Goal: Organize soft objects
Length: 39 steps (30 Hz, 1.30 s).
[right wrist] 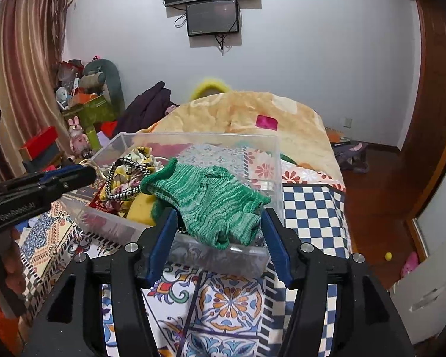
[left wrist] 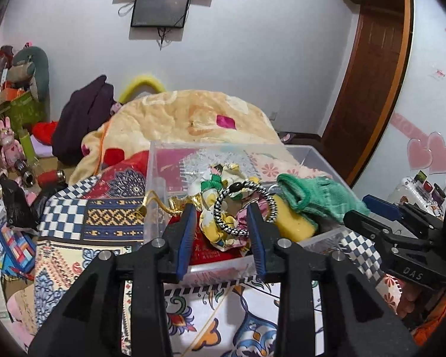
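The left gripper (left wrist: pixel 221 223) is held with its blue-padded fingers apart and nothing clamped, and just beyond its tips a black-and-white braided hair tie (left wrist: pixel 242 206) is seen lying on a yellow floral scrunchie (left wrist: pixel 220 208); the right gripper (right wrist: pixel 218 232) is likewise spread and empty, with a green knitted glove (right wrist: pixel 211 199) lying between and just ahead of its tips, draped over the near wall of the clear plastic box (right wrist: pixel 270 148). Most of the sorting is judged done, since the soft items already lie gathered in the box, though the glove is yet to be tucked fully inside. Beside the glove, toward the left gripper, a yellow sponge (left wrist: pixel 293 220) with a smooth, rounded block shape is wedged, and a flat red packet (left wrist: pixel 214 253) is pressed against the near wall under the scrunchie. Beneath and around the box a patterned bedsheet (right wrist: pixel 312 214) of checks and tiles is spread, and farther off a plush peach blanket (left wrist: pixel 178 116) is heaped
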### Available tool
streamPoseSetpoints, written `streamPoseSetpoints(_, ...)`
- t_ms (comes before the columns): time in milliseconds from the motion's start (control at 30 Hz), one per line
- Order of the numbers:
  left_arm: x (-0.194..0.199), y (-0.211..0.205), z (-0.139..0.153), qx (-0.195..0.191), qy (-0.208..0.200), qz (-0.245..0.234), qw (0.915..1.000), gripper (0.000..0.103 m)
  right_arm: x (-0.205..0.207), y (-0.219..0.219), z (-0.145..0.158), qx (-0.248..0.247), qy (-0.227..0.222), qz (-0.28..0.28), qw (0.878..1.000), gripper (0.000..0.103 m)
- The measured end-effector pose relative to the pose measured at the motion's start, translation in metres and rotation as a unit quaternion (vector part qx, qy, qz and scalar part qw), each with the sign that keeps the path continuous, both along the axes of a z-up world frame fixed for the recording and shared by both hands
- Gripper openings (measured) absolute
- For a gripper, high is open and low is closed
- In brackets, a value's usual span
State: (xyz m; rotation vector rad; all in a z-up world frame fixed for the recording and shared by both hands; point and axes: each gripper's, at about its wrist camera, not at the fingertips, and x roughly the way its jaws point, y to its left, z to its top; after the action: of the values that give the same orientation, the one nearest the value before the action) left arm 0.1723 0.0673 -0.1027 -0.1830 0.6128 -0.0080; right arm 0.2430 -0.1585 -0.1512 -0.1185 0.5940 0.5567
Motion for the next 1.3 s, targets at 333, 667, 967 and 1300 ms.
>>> streamPoseSetpoints(333, -0.05, -0.012, 0.059, 0.014, -0.08, -0.008, 0.9967, 0.034, -0.039, -0.02, 0.053, 0.042, -0.069, 0.004, 0.997, 0.055)
streamPoseSetpoints(667, -0.1, -0.03, 0.109, 0.038, -0.162, -0.016, 0.9859, 0.064, -0.081, -0.032, 0.096, 0.085, -0.141, 0.022, 0.986, 0.057)
streamPoseSetpoints(967, -0.125, -0.038, 0.124, 0.05, -0.196, -0.006, 0.9792, 0.093, -0.093, -0.029, 0.101, 0.095, -0.168, 0.023, 0.981, 0.083)
streamPoseSetpoints(1300, -0.134, -0.041, 0.124, 0.052, -0.202, -0.002, 0.9779, 0.102, -0.103, -0.033, 0.098, 0.105, -0.176, 0.019, 0.979, 0.101)
